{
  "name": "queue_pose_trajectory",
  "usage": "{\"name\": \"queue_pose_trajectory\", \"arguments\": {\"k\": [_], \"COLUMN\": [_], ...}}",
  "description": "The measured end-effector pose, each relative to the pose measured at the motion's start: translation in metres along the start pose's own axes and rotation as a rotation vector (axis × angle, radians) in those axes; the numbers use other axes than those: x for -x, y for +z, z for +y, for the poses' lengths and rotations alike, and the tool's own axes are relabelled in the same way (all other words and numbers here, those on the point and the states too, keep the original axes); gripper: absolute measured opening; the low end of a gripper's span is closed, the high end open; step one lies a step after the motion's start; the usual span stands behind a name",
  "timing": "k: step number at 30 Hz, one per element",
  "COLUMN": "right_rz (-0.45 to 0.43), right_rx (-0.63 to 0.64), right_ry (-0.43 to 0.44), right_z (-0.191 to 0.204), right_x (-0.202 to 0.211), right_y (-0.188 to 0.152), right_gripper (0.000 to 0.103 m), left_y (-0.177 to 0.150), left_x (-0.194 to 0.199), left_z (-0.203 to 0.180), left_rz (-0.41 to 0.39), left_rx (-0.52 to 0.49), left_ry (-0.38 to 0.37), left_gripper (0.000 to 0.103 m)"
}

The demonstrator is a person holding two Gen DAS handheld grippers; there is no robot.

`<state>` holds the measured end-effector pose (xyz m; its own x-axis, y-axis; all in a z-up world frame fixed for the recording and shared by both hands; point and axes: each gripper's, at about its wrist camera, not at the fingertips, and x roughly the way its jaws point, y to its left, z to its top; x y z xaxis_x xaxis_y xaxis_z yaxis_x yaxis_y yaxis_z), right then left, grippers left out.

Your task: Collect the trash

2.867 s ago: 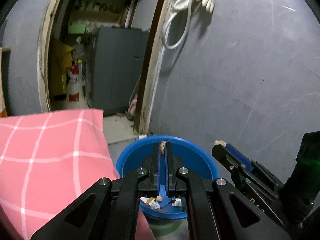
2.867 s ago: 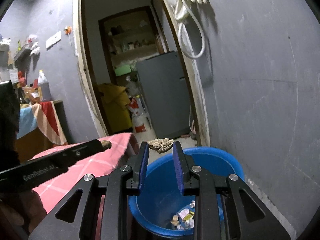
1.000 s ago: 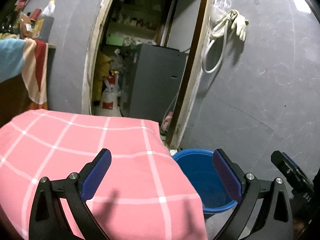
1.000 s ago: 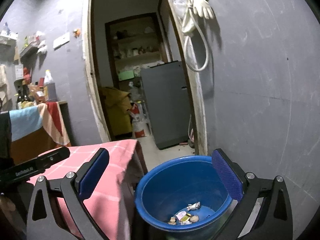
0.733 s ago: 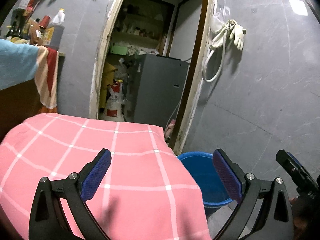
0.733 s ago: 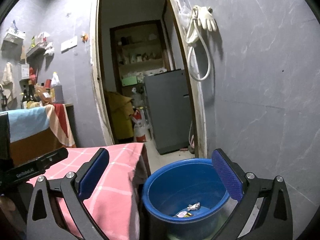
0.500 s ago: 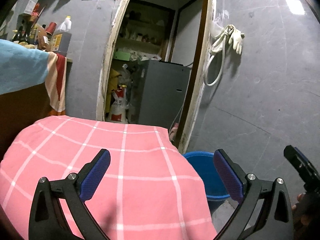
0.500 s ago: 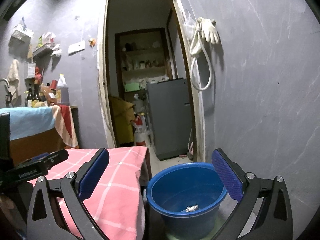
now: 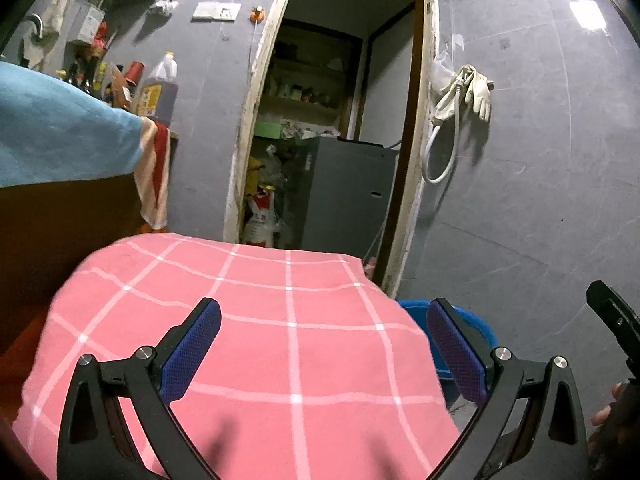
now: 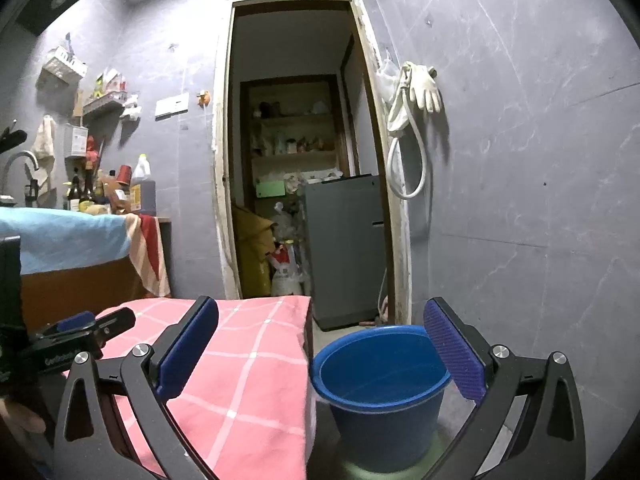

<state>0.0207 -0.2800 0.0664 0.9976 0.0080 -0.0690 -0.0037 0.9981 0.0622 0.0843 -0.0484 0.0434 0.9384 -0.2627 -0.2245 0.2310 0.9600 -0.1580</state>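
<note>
Hovering between pickups I'd guess: both grippers, left point(image 9: 322, 348) and right point(image 10: 320, 346), gape wide and empty, bucket point(image 10: 380, 376) sits between the right jaws, so next means hunting more trash.

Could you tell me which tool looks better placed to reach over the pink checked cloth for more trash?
Probably the left tool: open and empty, it points over the pink checked cloth. The right tool, also open, faces the blue bucket. No trash shows on the cloth.
</note>
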Motion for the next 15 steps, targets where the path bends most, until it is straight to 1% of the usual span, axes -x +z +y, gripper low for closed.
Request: {"name": "queue_pose_trajectory", "arguments": {"k": [10, 15], "right_rz": [0.000, 0.018], "right_rx": [0.009, 0.021], "right_ry": [-0.005, -0.010], "right_z": [0.013, 0.017], "right_x": [0.018, 0.022], "right_y": [-0.017, -0.028], "right_gripper": [0.103, 0.103], "left_y": [-0.018, -0.027], "left_x": [0.029, 0.038], "left_z": [0.005, 0.007], "left_rz": [-0.009, -0.009], "left_rx": [-0.003, -0.010], "left_ry": [0.026, 0.034], "left_gripper": [0.101, 0.101]}}
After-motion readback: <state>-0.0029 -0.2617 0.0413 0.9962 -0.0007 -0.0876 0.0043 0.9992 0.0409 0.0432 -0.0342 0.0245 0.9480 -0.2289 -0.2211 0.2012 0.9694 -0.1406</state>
